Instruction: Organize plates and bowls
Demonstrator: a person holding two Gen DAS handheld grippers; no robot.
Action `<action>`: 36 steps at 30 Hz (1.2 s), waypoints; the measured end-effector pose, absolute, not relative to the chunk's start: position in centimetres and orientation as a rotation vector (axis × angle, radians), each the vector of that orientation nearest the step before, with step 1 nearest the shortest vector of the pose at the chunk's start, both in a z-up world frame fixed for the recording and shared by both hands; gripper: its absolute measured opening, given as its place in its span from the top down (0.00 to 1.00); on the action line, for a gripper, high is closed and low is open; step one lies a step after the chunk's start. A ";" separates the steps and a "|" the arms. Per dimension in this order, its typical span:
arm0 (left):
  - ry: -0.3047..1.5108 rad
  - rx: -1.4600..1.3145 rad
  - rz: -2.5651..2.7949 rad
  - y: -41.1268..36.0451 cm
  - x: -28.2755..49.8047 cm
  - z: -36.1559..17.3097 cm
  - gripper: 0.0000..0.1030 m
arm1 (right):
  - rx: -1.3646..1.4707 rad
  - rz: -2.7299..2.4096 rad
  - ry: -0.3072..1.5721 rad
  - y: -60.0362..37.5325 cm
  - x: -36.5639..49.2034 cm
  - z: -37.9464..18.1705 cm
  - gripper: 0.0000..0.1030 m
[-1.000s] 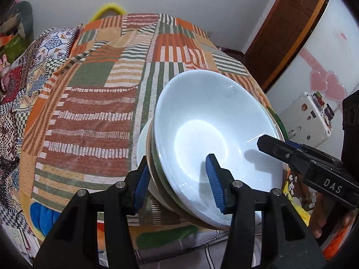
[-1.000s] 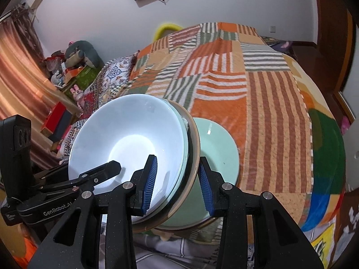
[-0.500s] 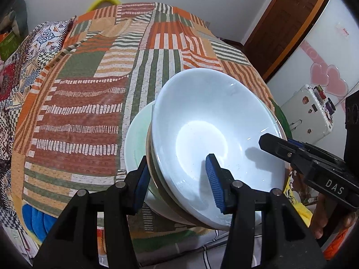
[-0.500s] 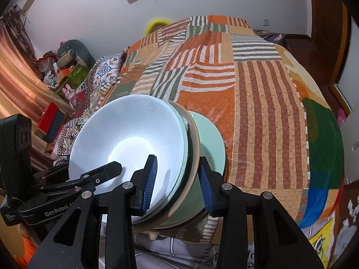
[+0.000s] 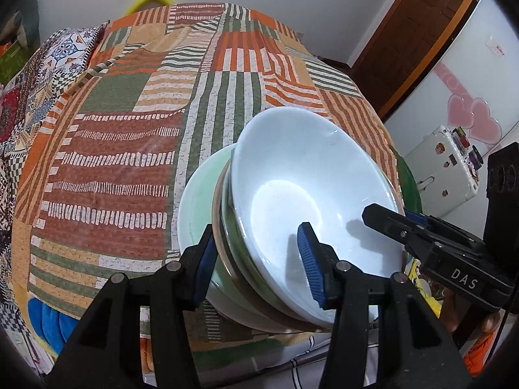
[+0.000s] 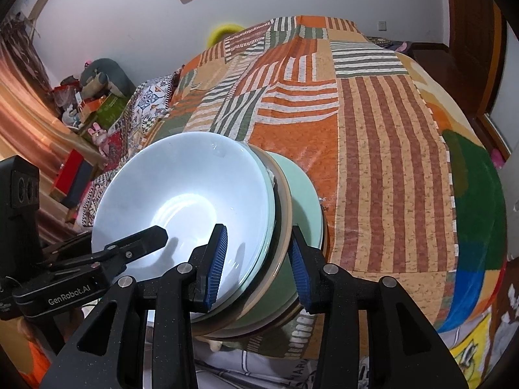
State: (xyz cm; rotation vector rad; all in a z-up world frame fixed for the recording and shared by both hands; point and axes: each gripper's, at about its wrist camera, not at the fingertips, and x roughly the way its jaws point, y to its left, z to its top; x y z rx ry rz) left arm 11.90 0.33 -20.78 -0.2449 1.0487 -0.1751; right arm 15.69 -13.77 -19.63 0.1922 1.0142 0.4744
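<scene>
both grippers are black plastic with ribbed blue pads and silver screws. the left gripper (image 5: pixel 258 261) reads "genrobot.ai" in white; the right gripper (image 6: pixel 256 261) reads "das".

Room evenly lit, light from overhead. Bright white glare pools in white bowl (image 5: pixel 311 194), sharper arc highlights in right wrist view. Soft finger shadows fall inside bowl. Both views crisp at centre, no motion blur. Strong fisheye bulge: bed cover (image 6: pixel 382 149) domes, walls curve. Corners vignetted black. Curtain side slightly smeared.
</scene>
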 end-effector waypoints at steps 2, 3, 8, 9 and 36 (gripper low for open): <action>1.052 -0.243 -0.176 0.3 11.9 -20.8 0.52 | 0.185 0.475 1.011 -13.5 15.6 -19.6 0.65; 1.052 -0.243 -0.177 0.4 11.9 -20.8 0.52 | 0.184 0.476 1.010 -13.5 15.6 -19.6 0.64; 0.989 -0.181 -0.132 0.3 11.2 -19.4 0.52 | 0.191 0.488 1.018 -13.5 15.7 -19.5 0.60; 0.977 -0.177 -0.129 0.4 11.1 -19.0 0.51 | 0.192 0.490 1.016 -13.6 15.7 -19.5 0.58; 0.410 -0.068 -0.073 0.6 0.2 -2.0 0.29 | 0.088 0.518 0.504 -15.1 7.6 -5.1 0.46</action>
